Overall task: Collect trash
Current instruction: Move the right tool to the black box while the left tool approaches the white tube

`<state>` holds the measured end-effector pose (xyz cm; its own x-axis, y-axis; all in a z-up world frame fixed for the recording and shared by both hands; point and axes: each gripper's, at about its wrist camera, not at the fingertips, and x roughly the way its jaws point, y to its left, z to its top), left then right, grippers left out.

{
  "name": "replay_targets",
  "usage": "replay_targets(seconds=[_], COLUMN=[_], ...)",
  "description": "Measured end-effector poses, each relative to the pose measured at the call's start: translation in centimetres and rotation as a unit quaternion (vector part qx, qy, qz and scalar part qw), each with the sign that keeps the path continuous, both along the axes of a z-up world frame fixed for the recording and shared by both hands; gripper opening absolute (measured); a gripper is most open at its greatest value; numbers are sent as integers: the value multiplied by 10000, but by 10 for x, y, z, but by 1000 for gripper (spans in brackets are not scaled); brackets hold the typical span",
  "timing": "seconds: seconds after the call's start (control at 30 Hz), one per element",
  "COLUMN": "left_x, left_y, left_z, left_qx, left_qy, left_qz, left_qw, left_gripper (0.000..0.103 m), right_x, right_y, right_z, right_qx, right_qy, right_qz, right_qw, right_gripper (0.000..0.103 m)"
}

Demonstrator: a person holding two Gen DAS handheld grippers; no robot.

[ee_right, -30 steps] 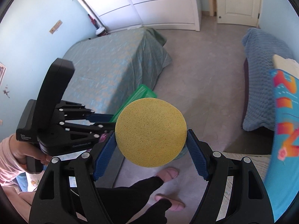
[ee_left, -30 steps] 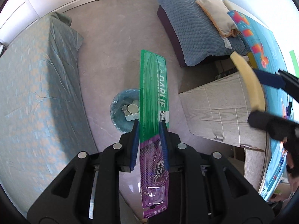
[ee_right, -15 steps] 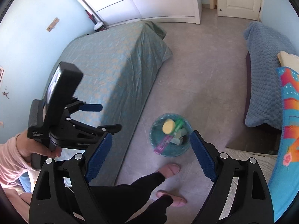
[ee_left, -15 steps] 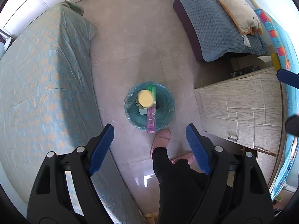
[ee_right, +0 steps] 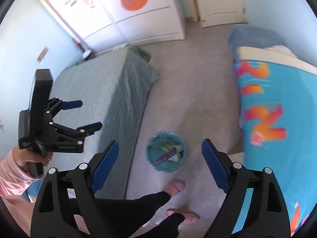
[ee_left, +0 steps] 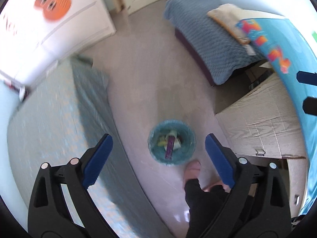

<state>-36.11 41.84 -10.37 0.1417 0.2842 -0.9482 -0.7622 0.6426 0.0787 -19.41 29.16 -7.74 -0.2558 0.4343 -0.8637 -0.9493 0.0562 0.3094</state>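
Both hand-held grippers, left (ee_left: pixel 158 154) & right (ee_right: pixel 160 164), are wide open w/ nothing between; bin (ee_right: pixel 166 152) on floor holds trash.

The left wrist view is smeared by motion blur: the guitar picture (ee_left: pixel 54 10) on the wardrobe and the edge of the green bed (ee_left: pixel 59 123) are streaked. The scraps inside the bin (ee_left: pixel 172 145) are too small and soft to tell apart, except a purple strip (ee_left: pixel 170 146). The right gripper (ee_left: pixel 307 91) is cut off by that picture's right edge, only two finger ends showing. The person's feet (ee_right: pixel 175 186) are partly hidden behind the dark trouser legs.
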Motion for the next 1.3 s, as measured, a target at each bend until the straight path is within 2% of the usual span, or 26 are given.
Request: replay_targets(seconds=[0.17, 0.33, 0.43, 0.67, 1.07, 1.2, 1.3], left_x=[57, 116, 148, 224, 328, 360, 383], left_y=[-21, -54, -78, -148, -249, -273, -291], left_z=[31, 51, 59, 66, 60, 55, 51], left_qx=[342, 549, 565, 591, 354, 338, 206], left_qy=[-110, -257, -341, -450, -463, -399, -379], left_qz=[-828, -1600, -1983, -2926, -3901, -4140, -4276], left_qw=[9959, 9853, 9779, 9533, 9189, 9088, 9029], left_gripper=[94, 96, 96, 96, 96, 96, 96], right_x=[45, 93, 116, 168, 252, 280, 295], right_y=[-42, -98, -131, -215, -338, -366, -376], right_z=[23, 40, 44, 47, 38, 29, 22], right_qx=[224, 359, 392, 390, 191, 109, 60], right_qy=[-163, -388, -484, -668, -845, -860, -848], right_qz=[-737, -1440, -1788, -2698, -3808, -4003, -4045], right_qw=[9969, 9882, 9819, 9598, 9206, 9123, 9106], right_gripper=[85, 86, 87, 88, 88, 88, 88])
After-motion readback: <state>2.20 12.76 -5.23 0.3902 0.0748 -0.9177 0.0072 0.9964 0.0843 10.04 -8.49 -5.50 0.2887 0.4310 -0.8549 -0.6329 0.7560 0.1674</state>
